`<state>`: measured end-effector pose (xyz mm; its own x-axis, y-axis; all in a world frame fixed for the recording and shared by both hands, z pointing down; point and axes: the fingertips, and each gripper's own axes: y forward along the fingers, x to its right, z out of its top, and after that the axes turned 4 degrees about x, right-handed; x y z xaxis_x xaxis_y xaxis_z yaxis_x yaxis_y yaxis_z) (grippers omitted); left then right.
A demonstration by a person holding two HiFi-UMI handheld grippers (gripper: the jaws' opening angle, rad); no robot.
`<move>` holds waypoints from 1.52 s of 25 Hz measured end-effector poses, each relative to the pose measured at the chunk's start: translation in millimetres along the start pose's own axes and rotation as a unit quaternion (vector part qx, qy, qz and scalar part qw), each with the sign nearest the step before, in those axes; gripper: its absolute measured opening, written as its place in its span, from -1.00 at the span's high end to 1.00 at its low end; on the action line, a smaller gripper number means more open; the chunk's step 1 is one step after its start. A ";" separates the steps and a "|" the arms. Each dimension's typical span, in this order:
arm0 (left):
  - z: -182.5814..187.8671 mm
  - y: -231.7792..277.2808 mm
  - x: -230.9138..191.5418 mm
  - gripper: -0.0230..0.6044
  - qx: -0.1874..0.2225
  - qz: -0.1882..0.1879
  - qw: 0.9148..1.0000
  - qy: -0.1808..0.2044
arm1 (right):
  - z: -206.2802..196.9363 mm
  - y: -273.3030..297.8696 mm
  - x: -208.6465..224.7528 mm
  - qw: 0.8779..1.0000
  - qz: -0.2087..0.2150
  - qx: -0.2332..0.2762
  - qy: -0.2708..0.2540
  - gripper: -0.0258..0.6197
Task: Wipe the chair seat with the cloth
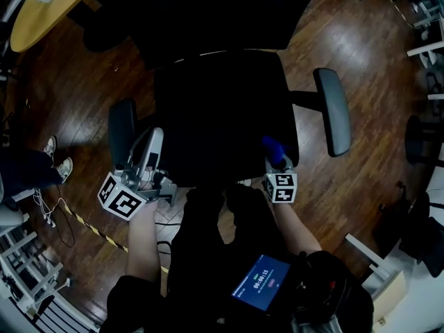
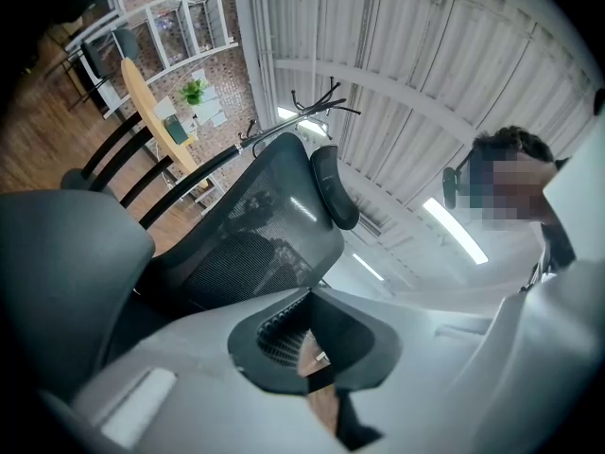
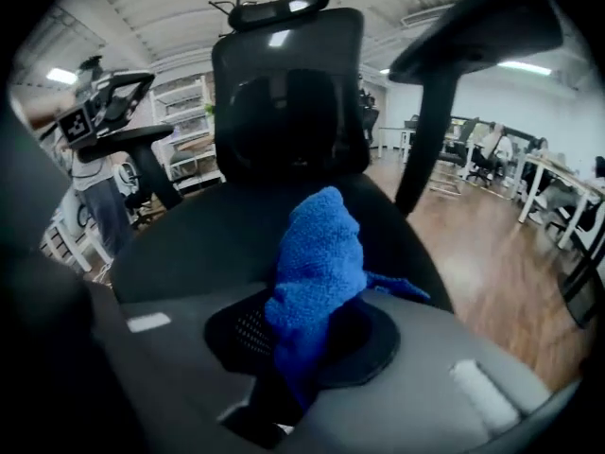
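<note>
The black office chair seat (image 1: 222, 116) fills the middle of the head view, and I stand at its front edge. My right gripper (image 1: 272, 151) is shut on a bunched blue cloth (image 1: 272, 146) at the seat's front right corner. In the right gripper view the cloth (image 3: 317, 263) stands up between the jaws of the gripper (image 3: 312, 339), just over the seat (image 3: 198, 239), with the backrest (image 3: 288, 102) behind. My left gripper (image 1: 154, 144) is beside the left armrest (image 1: 121, 134). In its own view the left gripper (image 2: 312, 339) is shut with nothing in it and tilted up at the mesh backrest (image 2: 255, 225).
The right armrest (image 1: 333, 109) sticks out past the seat. Dark wooden floor (image 1: 361, 179) lies all around. At the far left are a yellow table (image 1: 41, 12), another person's shoes (image 1: 59, 161) and cables (image 1: 59, 217). White furniture (image 1: 433, 47) stands at the right.
</note>
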<state>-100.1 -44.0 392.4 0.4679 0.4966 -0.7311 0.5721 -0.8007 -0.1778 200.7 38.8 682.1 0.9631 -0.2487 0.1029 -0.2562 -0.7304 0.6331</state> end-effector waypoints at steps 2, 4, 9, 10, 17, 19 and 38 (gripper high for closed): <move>-1.0 0.3 1.1 0.96 0.000 0.000 1.000 -0.001 | 4.5 -8.8 28.5 1.000 -0.023 0.008 0.010 0.67; -2.6 0.8 2.1 0.96 0.000 0.000 1.000 -0.001 | 6.8 -10.2 37.1 0.999 -0.030 0.011 0.009 0.66; -8.0 7.2 4.9 0.96 0.003 -0.003 1.000 -0.002 | 12.9 -7.9 46.1 0.998 -0.051 0.002 0.026 0.66; -8.5 8.4 5.6 0.96 0.004 -0.004 1.000 -0.002 | 19.9 -6.9 46.5 0.998 -0.055 0.005 0.032 0.66; -2.7 6.5 1.3 0.96 -0.002 -0.012 1.000 0.008 | 144.5 105.7 -65.7 0.995 0.068 0.074 0.026 0.66; -1.5 7.3 0.0 0.96 -0.001 -0.014 1.000 0.007 | 176.7 153.3 -111.4 0.991 0.113 0.072 0.011 0.66; 1.1 8.5 -19.4 0.96 0.006 -0.004 1.000 0.002 | 212.8 291.2 -220.3 0.983 0.172 0.010 -0.058 0.66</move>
<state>-105.1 -60.8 404.4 0.4652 0.5050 -0.7270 0.5675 -0.8005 -0.1929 -103.5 -254.5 680.5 0.8036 -0.5535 0.2189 -0.5677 -0.6025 0.5610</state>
